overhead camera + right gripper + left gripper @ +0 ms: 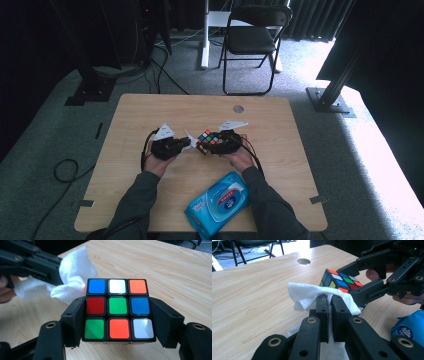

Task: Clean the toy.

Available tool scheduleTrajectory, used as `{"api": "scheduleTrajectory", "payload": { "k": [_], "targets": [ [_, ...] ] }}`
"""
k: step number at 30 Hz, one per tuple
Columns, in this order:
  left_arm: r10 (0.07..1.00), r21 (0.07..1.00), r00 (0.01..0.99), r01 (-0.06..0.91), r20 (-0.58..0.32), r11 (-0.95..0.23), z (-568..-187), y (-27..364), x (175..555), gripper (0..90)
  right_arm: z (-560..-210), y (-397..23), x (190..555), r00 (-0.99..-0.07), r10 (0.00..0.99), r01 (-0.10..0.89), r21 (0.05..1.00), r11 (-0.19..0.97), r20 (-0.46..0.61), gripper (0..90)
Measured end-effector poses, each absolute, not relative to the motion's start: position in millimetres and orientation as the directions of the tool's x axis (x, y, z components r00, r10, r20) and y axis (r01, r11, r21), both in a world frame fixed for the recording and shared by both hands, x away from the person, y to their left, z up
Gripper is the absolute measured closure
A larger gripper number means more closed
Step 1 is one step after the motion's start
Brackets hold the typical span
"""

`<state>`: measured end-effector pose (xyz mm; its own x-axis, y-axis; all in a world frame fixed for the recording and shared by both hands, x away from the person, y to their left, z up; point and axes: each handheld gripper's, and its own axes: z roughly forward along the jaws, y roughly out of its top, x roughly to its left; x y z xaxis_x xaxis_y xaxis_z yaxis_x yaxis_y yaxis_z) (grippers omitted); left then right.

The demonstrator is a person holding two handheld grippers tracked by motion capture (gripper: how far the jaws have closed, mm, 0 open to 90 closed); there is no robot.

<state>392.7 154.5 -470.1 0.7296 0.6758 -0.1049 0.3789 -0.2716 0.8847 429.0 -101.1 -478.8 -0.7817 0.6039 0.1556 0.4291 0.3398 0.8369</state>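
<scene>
Wipe [312,293] pinched in my shut left gripper [329,298], just beside the Rubik's cube [117,307] clamped across its sides in my right gripper [117,315]; wiping means closing that gap.

The lower faces of the puzzle cube [117,310] are cut off by the right gripper [117,315] jaws and the picture's bottom edge. The wet-wipe pack [409,327] is clipped at the edge, its print perhaps too blurred to be read. Much of the white wipe [312,295] is hidden behind the left gripper [329,300].
</scene>
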Motion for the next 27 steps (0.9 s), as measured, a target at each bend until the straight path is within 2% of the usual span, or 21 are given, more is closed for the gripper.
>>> {"api": "scheduleTrajectory", "payload": {
  "k": [27],
  "targets": [
    [0.684, 0.877, 0.719, 0.401, -0.122, -0.264, -477.7, 161.4, 390.3, 85.6, -487.6, -97.1, 434.0, -0.761, 0.643, 0.437, 0.798, 0.416, 0.082, 34.3]
  ]
}}
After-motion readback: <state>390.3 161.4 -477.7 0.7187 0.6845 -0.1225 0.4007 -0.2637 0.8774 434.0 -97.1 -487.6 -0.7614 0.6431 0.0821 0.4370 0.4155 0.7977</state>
